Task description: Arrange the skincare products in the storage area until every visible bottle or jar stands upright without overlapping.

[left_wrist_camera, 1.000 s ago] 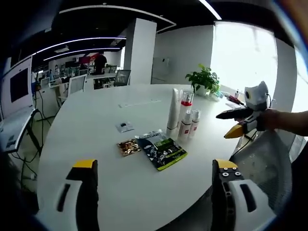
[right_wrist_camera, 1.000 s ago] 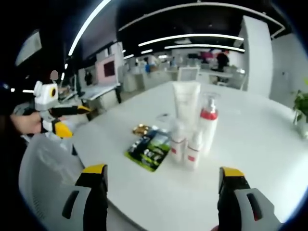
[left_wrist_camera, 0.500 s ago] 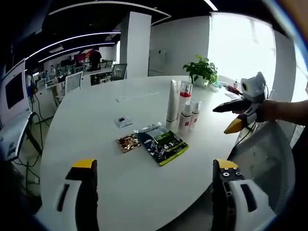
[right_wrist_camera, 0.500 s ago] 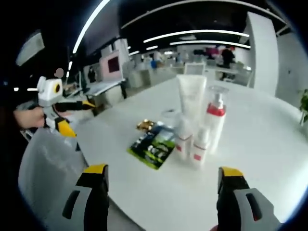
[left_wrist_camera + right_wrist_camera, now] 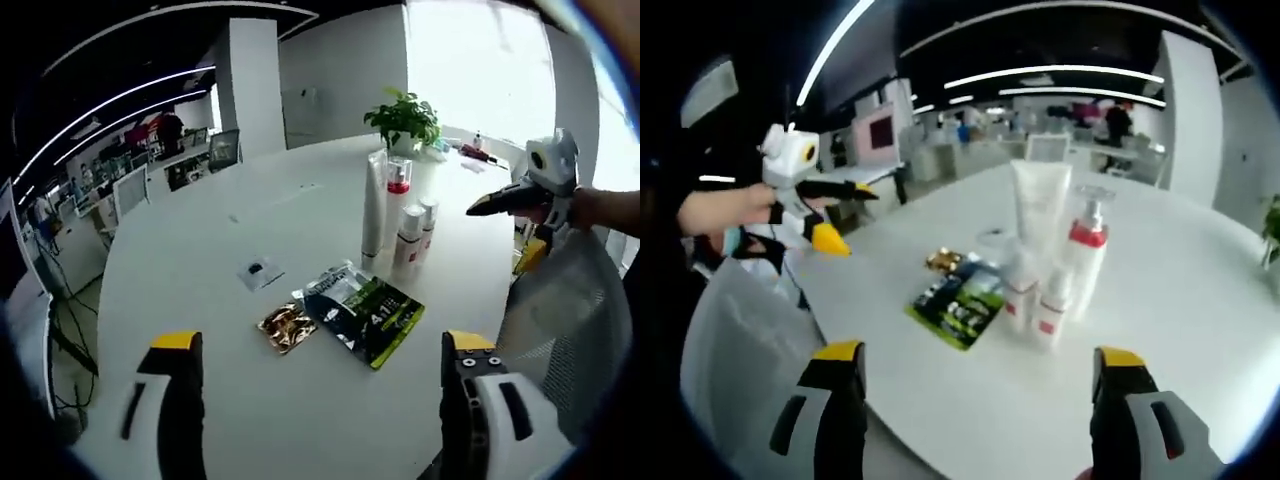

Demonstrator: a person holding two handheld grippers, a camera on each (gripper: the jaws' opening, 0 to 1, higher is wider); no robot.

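My left tongs (image 5: 318, 400) hang spread and empty above the near edge of the round white tabletop (image 5: 200, 250); my right tongs (image 5: 978, 410) are likewise spread, holding nothing, at the opposite near edge. The skincare products stand upright in a tight cluster toward the tabletop's middle: a tall white tube (image 5: 1040, 215), a pump bottle with a red collar (image 5: 1085, 255) just beside it, and two small white bottles (image 5: 1048, 312) in front. A dark green packet (image 5: 365, 315) lies flat near them, a small gold sachet (image 5: 287, 326) touching its edge. A potted plant (image 5: 403, 118) sits far across the tabletop.
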